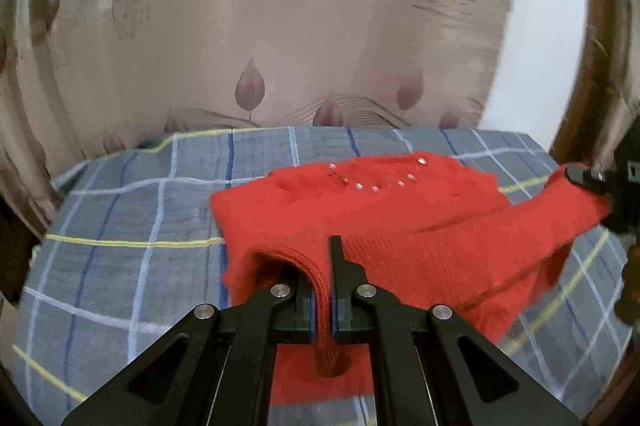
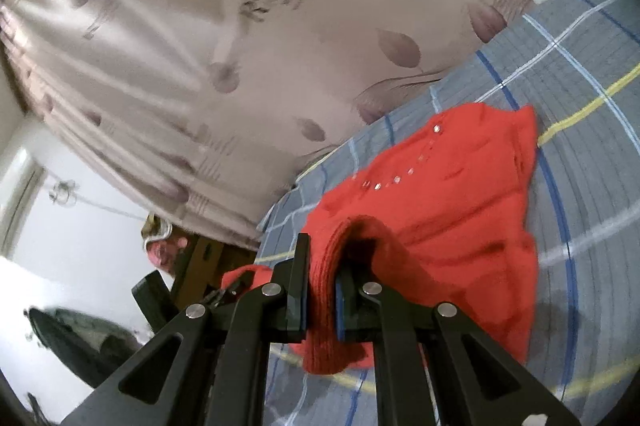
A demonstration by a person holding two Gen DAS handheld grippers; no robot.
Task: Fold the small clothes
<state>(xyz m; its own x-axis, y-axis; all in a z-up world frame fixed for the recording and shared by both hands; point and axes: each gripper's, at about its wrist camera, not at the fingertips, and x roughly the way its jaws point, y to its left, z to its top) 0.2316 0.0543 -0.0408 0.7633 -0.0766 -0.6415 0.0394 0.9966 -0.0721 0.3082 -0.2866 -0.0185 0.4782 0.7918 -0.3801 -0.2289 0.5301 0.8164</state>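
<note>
A small red knit sweater point(image 1: 420, 226) with a row of shiny studs near its neckline lies partly on a grey plaid sheet point(image 1: 120, 226). My left gripper point(image 1: 322, 266) is shut on a ribbed edge of the sweater and holds it lifted. My right gripper point(image 2: 322, 266) is shut on another ribbed edge of the sweater point(image 2: 440, 194), also lifted. The right gripper shows at the right edge of the left wrist view point(image 1: 592, 178), clamped on the red knit. The far part of the sweater rests on the sheet.
A beige curtain point(image 1: 280, 46) with a leaf print hangs behind the sheet. The sheet's far edge meets the curtain. In the right wrist view, a white wall point(image 2: 60, 226), a wooden frame point(image 2: 200, 266) and a dark object point(image 2: 80, 338) are at the left.
</note>
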